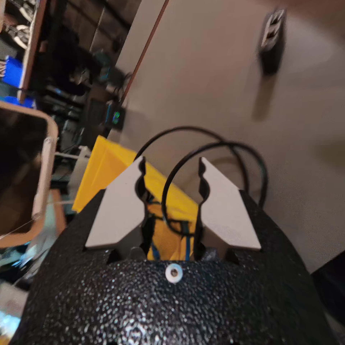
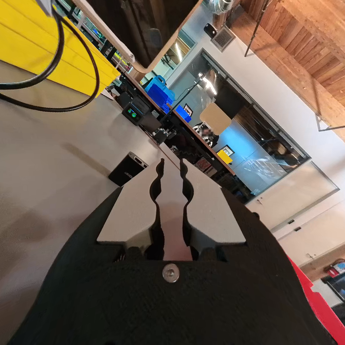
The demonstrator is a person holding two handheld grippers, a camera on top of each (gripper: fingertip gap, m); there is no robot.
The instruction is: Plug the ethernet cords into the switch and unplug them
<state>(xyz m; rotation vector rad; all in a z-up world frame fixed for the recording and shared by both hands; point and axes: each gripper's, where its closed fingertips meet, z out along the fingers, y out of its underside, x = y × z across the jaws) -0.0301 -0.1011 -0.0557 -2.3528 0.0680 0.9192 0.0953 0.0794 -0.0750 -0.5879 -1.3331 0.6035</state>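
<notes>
The black switch (image 2: 128, 169) lies on the grey table (image 2: 56, 168), its ports facing up and away, just left of my right gripper (image 2: 171, 159). That gripper's fingers stand a narrow gap apart with nothing between them. In the left wrist view the switch (image 1: 272, 41) is blurred at the far upper right. My left gripper (image 1: 172, 158) is wide open over a yellow bin (image 1: 112, 168). Two black ethernet cords (image 1: 186, 129) loop up from the bin, and one passes loosely between its fingers. The cords (image 2: 74, 108) also loop over the table at upper left in the right wrist view.
The yellow bin (image 2: 37, 46) sits at the table's left. A small black device with green lights (image 2: 133, 113) stands at the table's far edge. Blue bins (image 2: 160, 91) sit on shelving beyond. A red object (image 2: 308, 298) lies at the lower right. The left gripper's tips are roughly 20 centimetres from the right gripper's. My left tips are about 15 centimetres from the switch (image 1: 272, 41), my right tips only 8 centimetres. Seen from the right wrist view (image 2: 130, 154) as well.
</notes>
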